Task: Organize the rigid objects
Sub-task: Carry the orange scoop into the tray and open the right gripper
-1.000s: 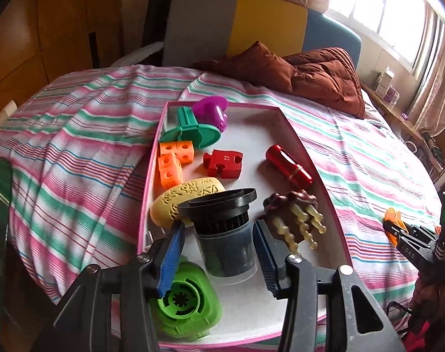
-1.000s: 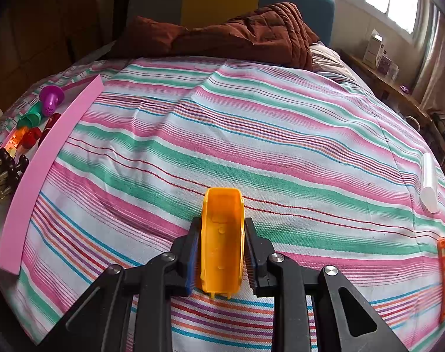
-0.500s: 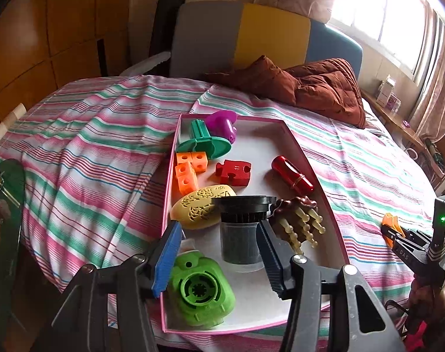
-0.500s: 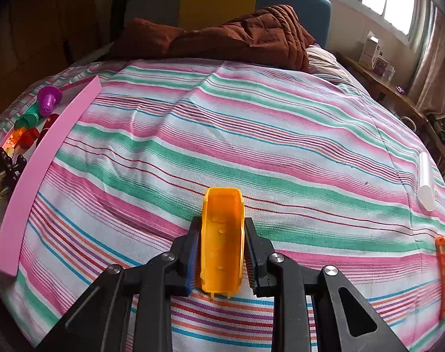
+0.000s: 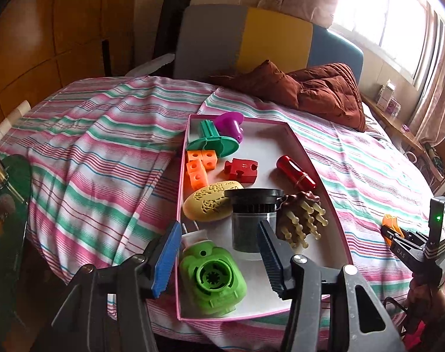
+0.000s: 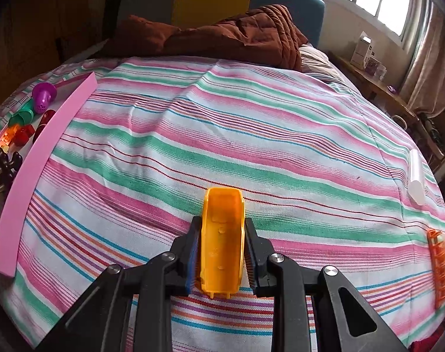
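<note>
A: Left wrist view first: how does the left gripper (image 5: 215,253) stand?

B: Released, its blue pads spread and touching nothing. It hangs above the near end of the pink-rimmed tray (image 5: 318,173) on the striped bed (image 5: 90,146). A second ago those pads flanked the dark jar with the black lid (image 5: 253,220) more narrowly; now they are wider and the gripper has drawn back, so the jar stands alone in the tray.

A: What lies around the jar?

B: A green round-cornered toy (image 5: 212,281) at seven o'clock, a yellow perforated oval (image 5: 209,205) at ten, a brown piece with pale pegs (image 5: 300,218) at three, a red cylinder (image 5: 296,171) at one, a red puzzle piece (image 5: 241,170) at twelve.

A: And the right gripper (image 6: 221,259)?

B: Clenched on an orange plastic shell (image 6: 222,234), which sticks out forward over the bed. Unchanged from the earlier frame. The tray's pink wall (image 6: 37,164) sits at nine o'clock, an orange comb-like piece (image 6: 441,264) at three, a white tube (image 6: 415,176) at two.
</note>
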Motion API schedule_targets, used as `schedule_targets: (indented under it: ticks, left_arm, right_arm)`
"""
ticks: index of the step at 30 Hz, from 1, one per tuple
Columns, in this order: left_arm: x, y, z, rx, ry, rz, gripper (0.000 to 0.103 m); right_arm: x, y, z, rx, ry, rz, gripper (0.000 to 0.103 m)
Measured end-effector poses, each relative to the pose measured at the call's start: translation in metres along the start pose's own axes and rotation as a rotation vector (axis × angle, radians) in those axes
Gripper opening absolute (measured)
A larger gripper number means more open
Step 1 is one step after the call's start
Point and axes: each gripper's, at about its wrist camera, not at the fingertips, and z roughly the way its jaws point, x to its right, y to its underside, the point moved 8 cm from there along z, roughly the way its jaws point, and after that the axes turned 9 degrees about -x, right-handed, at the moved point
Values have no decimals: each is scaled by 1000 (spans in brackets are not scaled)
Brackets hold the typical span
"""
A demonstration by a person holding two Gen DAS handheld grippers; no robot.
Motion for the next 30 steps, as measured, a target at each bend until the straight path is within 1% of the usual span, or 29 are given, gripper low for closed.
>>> schedule_targets:
  ticks: [4, 7, 9, 11, 14, 17, 22, 26, 28, 30]
  left_arm:
    - [-7, 1, -3, 6, 0, -9, 54]
    - [-13, 4, -4, 3, 0, -19, 54]
    - [-17, 5, -6, 6, -9, -21, 54]
    - [-21, 5, -7, 10, -15, -25, 54]
    - [-26, 5, -8, 12, -19, -35, 55]
    - [-29, 4, -10, 18, -30, -36, 55]
    - [-34, 3, -12, 18, -53, -41, 55]
    - [-41, 1, -13, 24, -93, -47, 55]
    - [-43, 1, -14, 26, -96, -55, 55]
    - [-46, -1, -15, 30, -94, -66, 55]
  right_arm:
    - [0, 1, -3, -14, 18, 0, 27]
    - [3, -2, -3, -34, 4, 34, 26]
    - [-1, -7, -6, -35, -37, 53, 26]
    - [-12, -18, -15, -13, -71, 52, 26]
    - [-42, -41, -32, 33, -131, 10, 26]
    - [-83, -65, -47, 69, -196, -52, 26]
    - [-159, -93, -57, 86, -290, -157, 26]
    - [-204, -110, -54, 80, -313, -221, 26]
    - [-220, -116, -47, 59, -325, -239, 26]
    - [-232, -119, -38, 42, -312, -252, 27]
